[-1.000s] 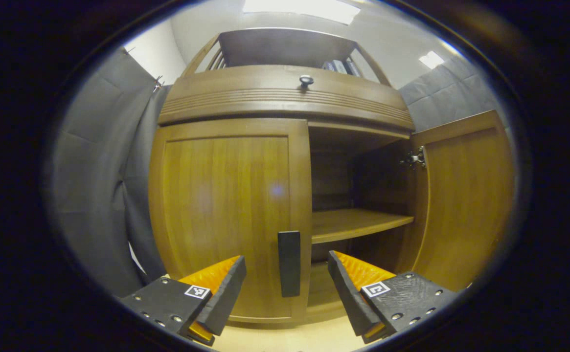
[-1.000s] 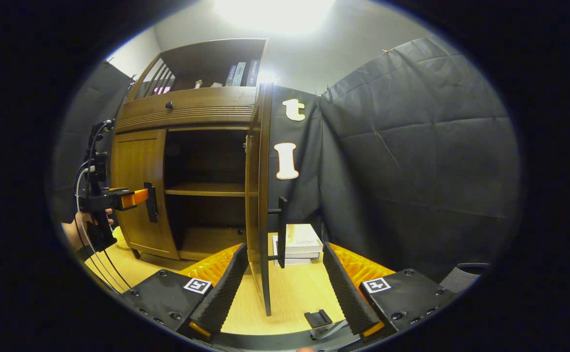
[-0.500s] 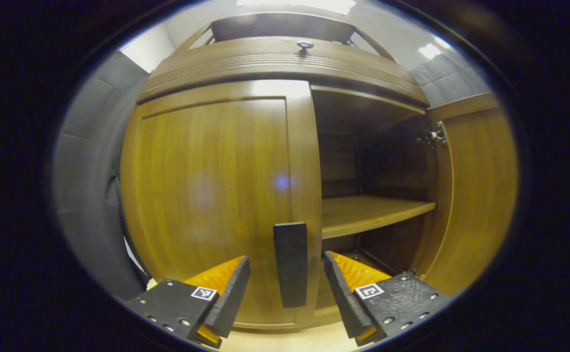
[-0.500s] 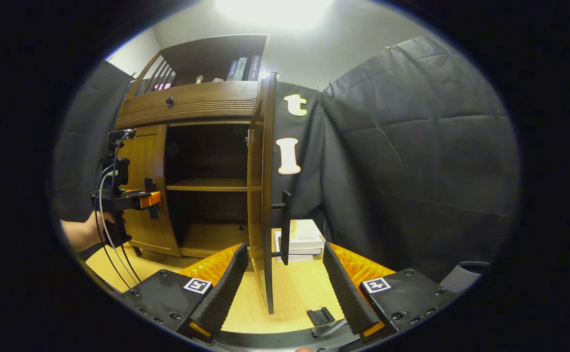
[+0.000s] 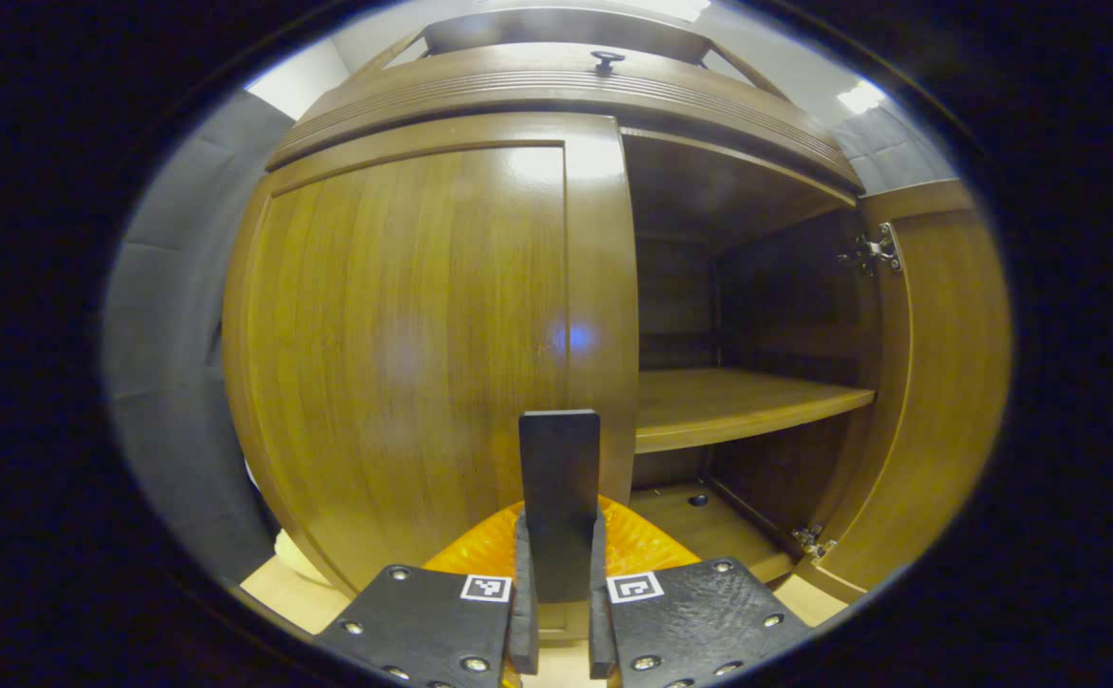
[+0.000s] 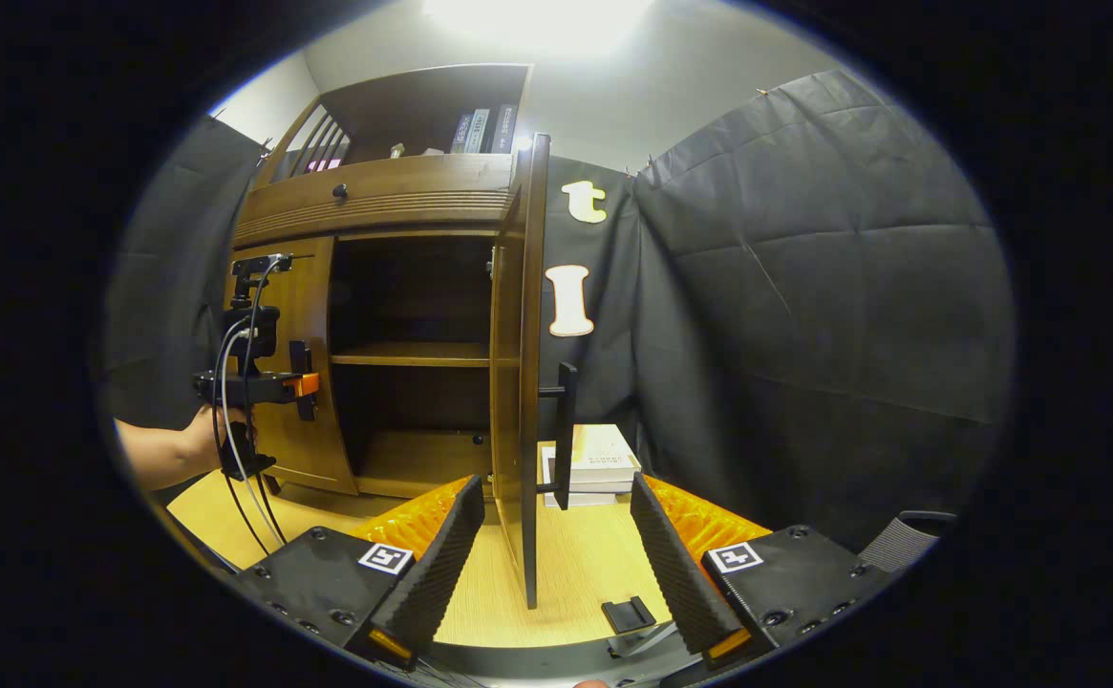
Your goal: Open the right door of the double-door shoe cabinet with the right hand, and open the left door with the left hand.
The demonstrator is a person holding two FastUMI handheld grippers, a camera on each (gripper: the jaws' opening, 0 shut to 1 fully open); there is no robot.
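The right door [image 6: 518,382] stands swung wide; the right gripper [image 6: 546,564] is spread, near its edge. The left door [image 5: 422,334] remains shut, its handle [image 5: 559,478] pinched by the left gripper [image 5: 556,612], awaiting the pull.

light: bright ceiling glare | cabinet interior [image 5: 757,315]: shadowed | edges: fisheye-bent | focus: sharp
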